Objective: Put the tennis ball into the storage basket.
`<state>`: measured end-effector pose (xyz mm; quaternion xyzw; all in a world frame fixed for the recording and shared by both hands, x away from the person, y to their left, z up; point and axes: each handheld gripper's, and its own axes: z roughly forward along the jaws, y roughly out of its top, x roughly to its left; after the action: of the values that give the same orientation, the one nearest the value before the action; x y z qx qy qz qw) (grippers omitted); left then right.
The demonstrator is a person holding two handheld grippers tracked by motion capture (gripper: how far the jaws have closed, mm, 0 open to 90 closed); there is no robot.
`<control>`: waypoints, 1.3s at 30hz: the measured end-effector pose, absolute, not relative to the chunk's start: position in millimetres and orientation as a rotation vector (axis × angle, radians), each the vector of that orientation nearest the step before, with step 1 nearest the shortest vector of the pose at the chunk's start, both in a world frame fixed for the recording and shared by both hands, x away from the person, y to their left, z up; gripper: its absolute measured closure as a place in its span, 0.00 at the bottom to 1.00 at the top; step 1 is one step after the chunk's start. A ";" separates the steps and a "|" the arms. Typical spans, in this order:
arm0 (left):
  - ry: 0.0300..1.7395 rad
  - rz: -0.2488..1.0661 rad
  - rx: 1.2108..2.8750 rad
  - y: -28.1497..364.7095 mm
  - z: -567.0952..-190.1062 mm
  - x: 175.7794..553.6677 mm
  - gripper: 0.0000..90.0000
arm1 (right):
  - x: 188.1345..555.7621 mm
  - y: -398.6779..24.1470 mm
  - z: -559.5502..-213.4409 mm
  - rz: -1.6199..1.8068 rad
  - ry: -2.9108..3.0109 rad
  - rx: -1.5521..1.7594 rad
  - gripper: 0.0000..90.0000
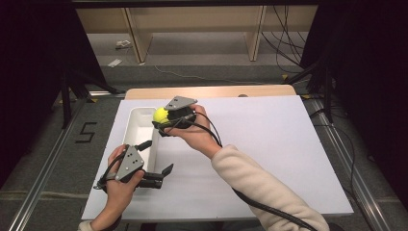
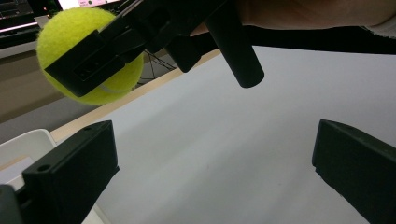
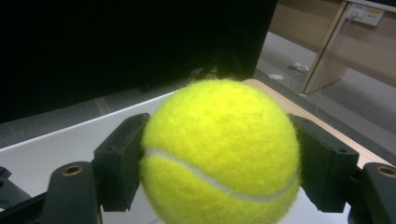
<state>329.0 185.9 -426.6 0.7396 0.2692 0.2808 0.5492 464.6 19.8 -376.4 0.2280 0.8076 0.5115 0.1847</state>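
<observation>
A yellow tennis ball (image 1: 160, 114) hangs over the right rim of a white bin (image 1: 136, 139), with my right gripper (image 1: 162, 118) shut on it. In the right gripper view the ball (image 3: 219, 154) sits squeezed between both black jaws. The left gripper view shows the same ball (image 2: 74, 42) high at the left, held in the other gripper. My left gripper (image 1: 162, 175) is open near the table's front left, just past the bin's near end, with nothing between its jaws. From its own camera the left gripper (image 2: 215, 172) shows wide-spread jaws over bare white board.
A white foam board (image 1: 269, 154) covers the table, with a wooden strip (image 1: 211, 91) along the far edge. The person's cream sleeve (image 1: 260, 187) crosses the board from the bottom right. Black cables trail from both grippers. Metal rails flank the table.
</observation>
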 end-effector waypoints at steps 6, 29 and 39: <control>0.634 0.663 1.753 185.7 -426.6 328.9 0.00 | 466.6 23.7 -377.0 1.440 2.279 0.643 0.29; 0.630 0.659 1.756 184.4 -426.8 328.4 0.00 | 472.0 35.1 -375.0 1.432 2.306 0.636 0.29; 0.626 0.658 1.761 184.0 -427.0 328.3 0.00 | 474.5 40.3 -372.8 1.435 2.310 0.632 0.29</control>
<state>328.3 184.0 -427.0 0.7434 0.2643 0.2778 0.5480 474.5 40.3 -372.8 0.2228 0.8147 0.5063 0.1740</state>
